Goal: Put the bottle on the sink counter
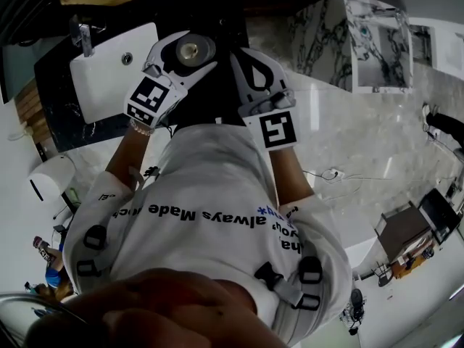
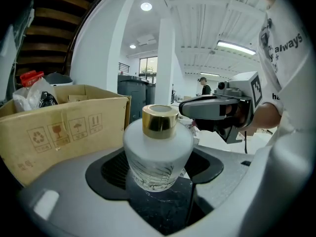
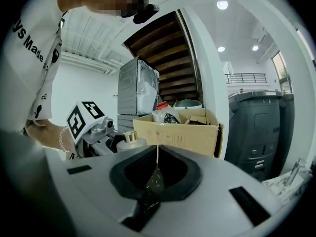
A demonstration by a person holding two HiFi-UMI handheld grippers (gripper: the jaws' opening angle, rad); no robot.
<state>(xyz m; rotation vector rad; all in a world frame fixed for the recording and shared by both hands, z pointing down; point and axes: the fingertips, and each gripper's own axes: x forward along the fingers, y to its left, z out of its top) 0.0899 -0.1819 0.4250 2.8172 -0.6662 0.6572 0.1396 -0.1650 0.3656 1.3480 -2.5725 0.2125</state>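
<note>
Left tongs [image 1: 190,52] clamped on the sides of the frosted, gold-capped bottle [image 2: 158,149], bottle upright over the dark worktop [image 1: 54,96] near its front edge, just beside the white basin [image 1: 109,78], right tongs [image 3: 157,157] pressed together, empty.

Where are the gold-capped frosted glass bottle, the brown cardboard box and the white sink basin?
gold-capped frosted glass bottle [image 2: 157,152]: left gripper view, frosted body.
brown cardboard box [image 2: 64,127]: left gripper view, front wall.
white sink basin [image 1: 109,82]: head view, bowl floor.
</note>
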